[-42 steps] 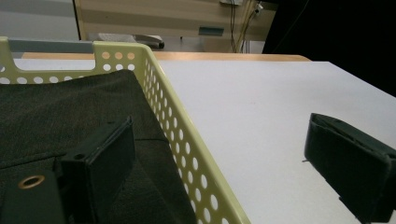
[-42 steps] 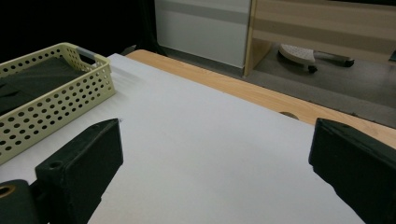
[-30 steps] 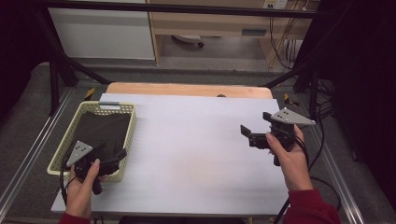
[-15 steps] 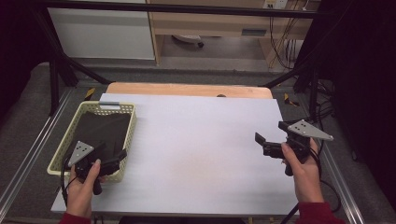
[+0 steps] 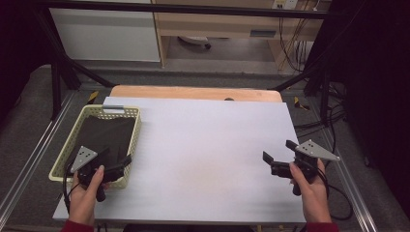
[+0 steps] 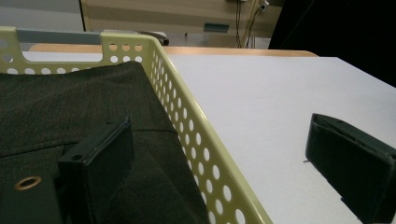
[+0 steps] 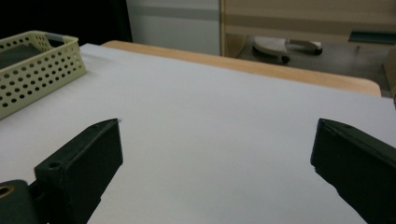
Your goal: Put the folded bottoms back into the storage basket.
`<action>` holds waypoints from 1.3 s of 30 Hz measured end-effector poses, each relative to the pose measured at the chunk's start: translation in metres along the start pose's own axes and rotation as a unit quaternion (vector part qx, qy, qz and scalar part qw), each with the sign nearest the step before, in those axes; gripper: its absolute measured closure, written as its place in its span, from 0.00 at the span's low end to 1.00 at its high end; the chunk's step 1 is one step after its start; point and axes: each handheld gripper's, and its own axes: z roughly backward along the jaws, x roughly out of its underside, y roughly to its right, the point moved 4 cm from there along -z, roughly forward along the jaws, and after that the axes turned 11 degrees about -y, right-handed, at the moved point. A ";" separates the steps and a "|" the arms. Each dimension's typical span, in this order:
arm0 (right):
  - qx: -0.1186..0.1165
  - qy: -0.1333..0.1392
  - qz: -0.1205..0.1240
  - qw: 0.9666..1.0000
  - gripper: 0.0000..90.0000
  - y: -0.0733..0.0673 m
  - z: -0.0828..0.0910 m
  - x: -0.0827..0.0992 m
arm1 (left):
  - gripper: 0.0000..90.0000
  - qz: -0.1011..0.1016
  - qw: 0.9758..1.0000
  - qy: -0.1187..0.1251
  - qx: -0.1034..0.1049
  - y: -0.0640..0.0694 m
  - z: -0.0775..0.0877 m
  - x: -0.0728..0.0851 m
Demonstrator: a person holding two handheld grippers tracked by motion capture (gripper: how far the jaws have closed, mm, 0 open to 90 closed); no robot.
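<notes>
While the left gripper [image 5: 116, 162] straddles the basket [image 5: 131, 140] rim, the right gripper [image 5: 279, 155] hovers; both spread.

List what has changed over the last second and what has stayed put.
The right gripper has drawn back toward the person and out toward the table's right edge, its fingers apart and empty. Nothing was taken hold of or let go. The left gripper stays at the near corner of the yellow basket, open, and the dark cloth lies in the basket as before.

Grey floor [image 5: 34, 121], white cabinet [image 5: 104, 31] — wooden shelving [image 5: 217, 24] beyond.
</notes>
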 end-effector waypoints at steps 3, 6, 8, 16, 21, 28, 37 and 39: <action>-0.006 -0.006 -0.007 1.000 0.03 -0.001 -0.001 0.010 | 0.09 0.000 1.000 0.000 -0.001 0.000 0.000 0.000; -0.009 -0.011 -0.011 1.000 0.04 -0.002 -0.002 0.021 | 0.09 0.000 1.000 0.001 0.001 0.000 0.000 0.000; -0.013 -0.014 -0.012 1.000 0.04 -0.003 -0.002 0.026 | 0.09 -0.001 1.000 0.002 0.002 0.000 0.000 0.000; -0.032 -0.008 -0.033 0.999 0.04 -0.008 -0.004 0.035 | 0.10 -0.002 1.000 0.001 0.002 0.000 0.000 0.000; -0.029 -0.017 -0.015 0.999 0.04 -0.016 -0.010 0.039 | 0.10 -0.002 1.000 0.001 0.002 0.000 0.000 0.000; -0.028 -0.030 -0.005 0.999 0.04 -0.021 -0.019 0.049 | 0.10 -0.003 1.000 0.001 0.003 0.000 0.000 0.000; -0.031 -0.044 0.002 0.999 0.04 -0.025 -0.031 0.056 | 0.10 -0.003 1.000 0.001 0.003 0.001 0.000 0.000; -0.031 -0.045 0.005 0.998 0.04 -0.026 -0.034 0.056 | 0.10 -0.002 1.000 0.002 0.004 0.001 0.000 0.000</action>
